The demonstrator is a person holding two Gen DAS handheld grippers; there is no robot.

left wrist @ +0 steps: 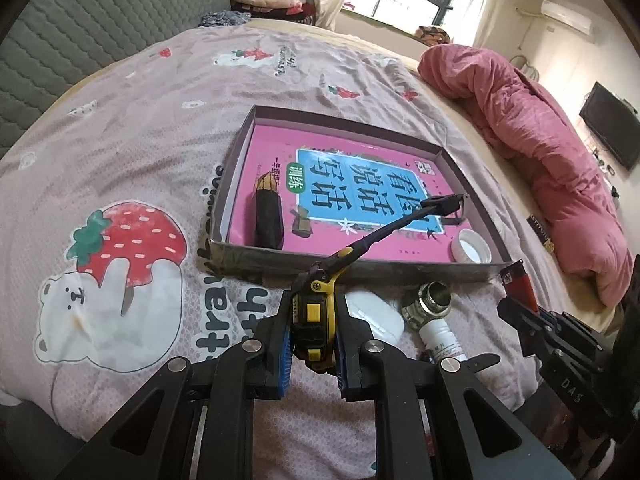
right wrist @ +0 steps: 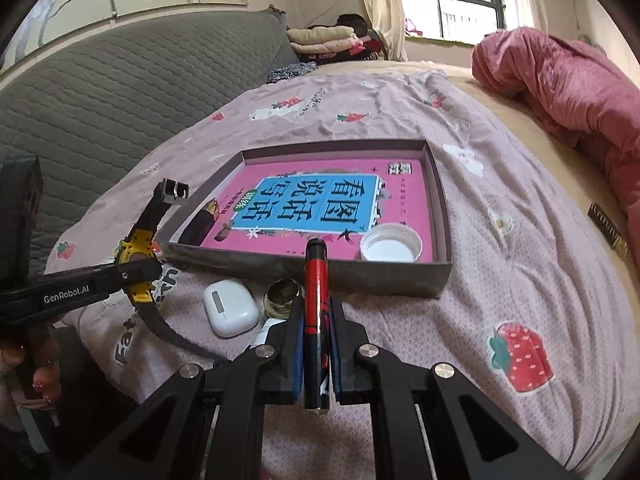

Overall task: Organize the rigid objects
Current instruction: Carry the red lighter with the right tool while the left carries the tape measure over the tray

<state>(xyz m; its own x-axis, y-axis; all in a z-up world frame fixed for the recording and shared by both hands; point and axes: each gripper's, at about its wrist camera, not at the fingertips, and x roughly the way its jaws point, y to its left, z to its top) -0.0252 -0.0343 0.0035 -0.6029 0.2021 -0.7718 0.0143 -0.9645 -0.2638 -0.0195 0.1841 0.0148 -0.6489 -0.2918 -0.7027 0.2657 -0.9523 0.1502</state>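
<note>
1. Left wrist view: left gripper (left wrist: 312, 344) clamped on a yellow-and-black wristwatch (left wrist: 314, 320), strap arching over the near wall of the shallow box (left wrist: 360, 270). Inside the box: pink book (left wrist: 344, 184), white cap (left wrist: 471, 245), dark folded item (left wrist: 269, 216).
2. Right wrist view: right gripper (right wrist: 316, 356) clamped on a red-and-black lighter (right wrist: 316, 292), just short of the box's near wall. White earbuds case (right wrist: 230, 307) and open bottle (right wrist: 282, 300) lie on the bedspread (right wrist: 500, 280) beside it.

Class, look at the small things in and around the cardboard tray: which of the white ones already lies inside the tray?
The white bottle cap, open side up in the tray's near corner. The white earbud case and the white bottle lie outside on the bedspread.
</note>
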